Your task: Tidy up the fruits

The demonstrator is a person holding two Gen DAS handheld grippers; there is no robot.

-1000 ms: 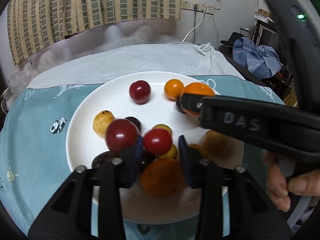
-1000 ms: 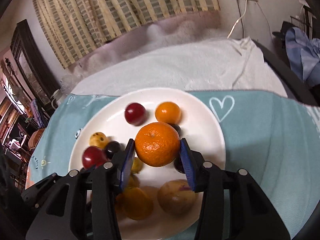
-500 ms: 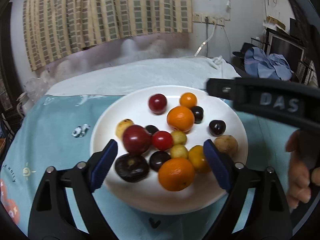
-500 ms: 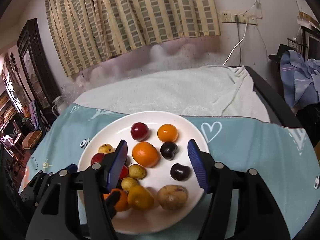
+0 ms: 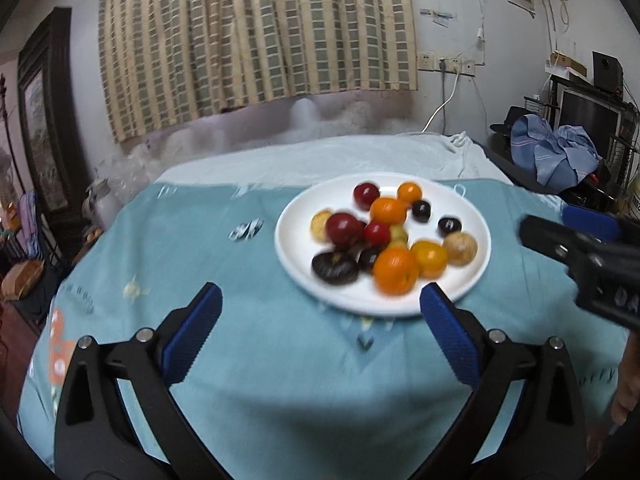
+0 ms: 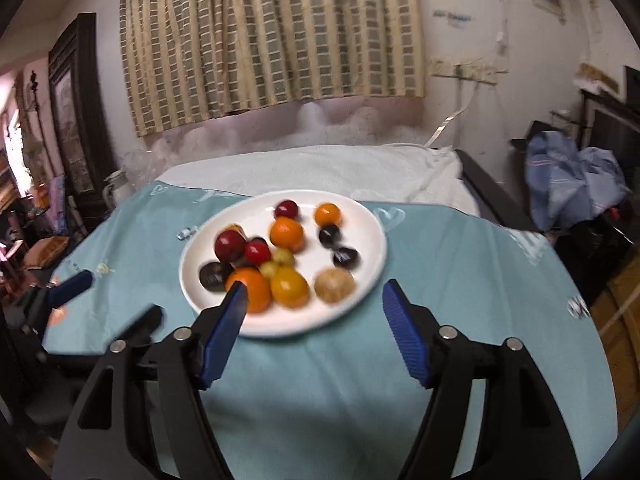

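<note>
Fruits (image 5: 394, 236) on white plate (image 5: 476, 280) beyond both tools, left tool (image 5: 320, 312) and right tool (image 6: 314, 300) opening, empty.

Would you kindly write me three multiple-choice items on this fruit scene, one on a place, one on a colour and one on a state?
1. Where do the fruits lie?
A. On the white plate
B. Scattered over the blue cloth
C. In a basket

2. What colour is the cloth under the plate?
A. Red
B. Light blue
C. Black

3. What is between the left gripper's fingers?
A. A red fruit
B. An orange
C. Nothing

Answers:
1 A: every fruit, such as the large orange, rests within the white plate.
2 B: the cloth around the plate is light blue.
3 C: the left gripper has its jaws opening wide with only cloth seen between them, short of the plate.
</note>
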